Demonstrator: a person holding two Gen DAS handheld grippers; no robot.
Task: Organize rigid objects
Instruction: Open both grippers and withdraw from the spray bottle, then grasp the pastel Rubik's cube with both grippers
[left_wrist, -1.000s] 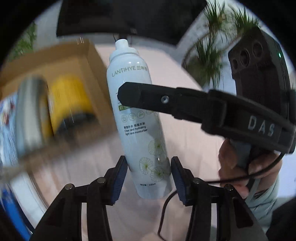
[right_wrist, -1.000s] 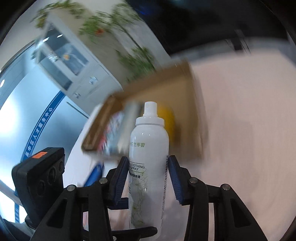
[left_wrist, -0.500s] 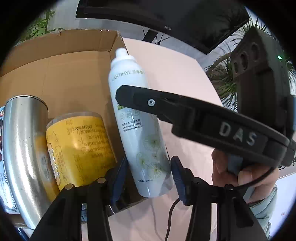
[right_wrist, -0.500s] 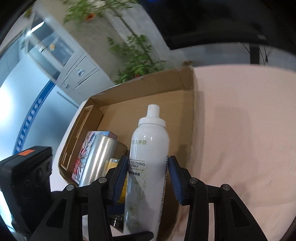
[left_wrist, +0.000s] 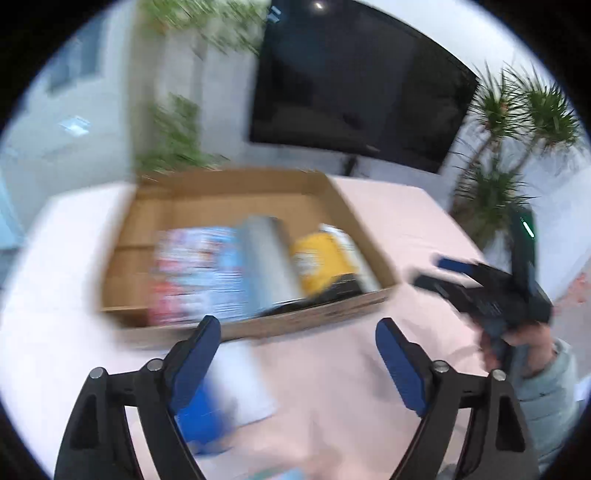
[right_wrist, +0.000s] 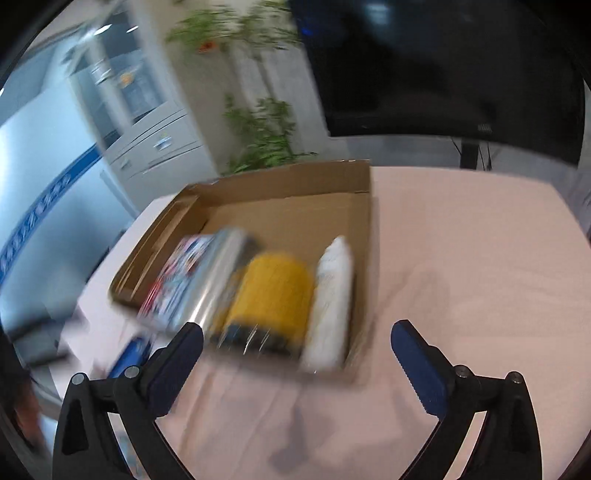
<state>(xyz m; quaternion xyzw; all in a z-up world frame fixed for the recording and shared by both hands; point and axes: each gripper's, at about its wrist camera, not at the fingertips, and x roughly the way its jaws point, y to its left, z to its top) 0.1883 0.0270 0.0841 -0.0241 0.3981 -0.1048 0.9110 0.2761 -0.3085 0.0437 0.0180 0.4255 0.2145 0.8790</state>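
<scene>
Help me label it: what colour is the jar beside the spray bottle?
Yellow jar; clearest in the right wrist view.

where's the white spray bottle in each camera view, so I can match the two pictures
Left wrist view: the white spray bottle is blurred, only a pale sliver at the right end of the cardboard box, past the yellow can.
Right wrist view: it lies along the box's right wall, right of the yellow can.
Shared landmark: the yellow can, directly beside the bottle in both.
</scene>
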